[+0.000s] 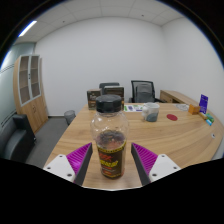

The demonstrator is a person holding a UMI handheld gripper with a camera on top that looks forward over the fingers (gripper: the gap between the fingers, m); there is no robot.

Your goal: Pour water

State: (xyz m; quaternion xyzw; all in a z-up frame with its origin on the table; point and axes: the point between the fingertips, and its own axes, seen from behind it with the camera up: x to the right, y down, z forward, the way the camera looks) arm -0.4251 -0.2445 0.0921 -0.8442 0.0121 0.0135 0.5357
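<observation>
A clear plastic jar point(110, 140) with a dark lid stands upright on the light wooden table point(175, 140), between the two fingers of the gripper point(110, 160). The purple pads point(145, 157) are spread apart, and a small gap shows at each side of the jar, so the fingers do not press on it. The jar has a dark label with some red and yellow on it, and the part above the label looks transparent. Beyond the jar, farther on the table, there is a dark box point(108, 103) and a small grey cup point(152, 115). Behind the table stands a black office chair point(143, 91), and a wooden cabinet point(30, 88) is against the wall at the left.
</observation>
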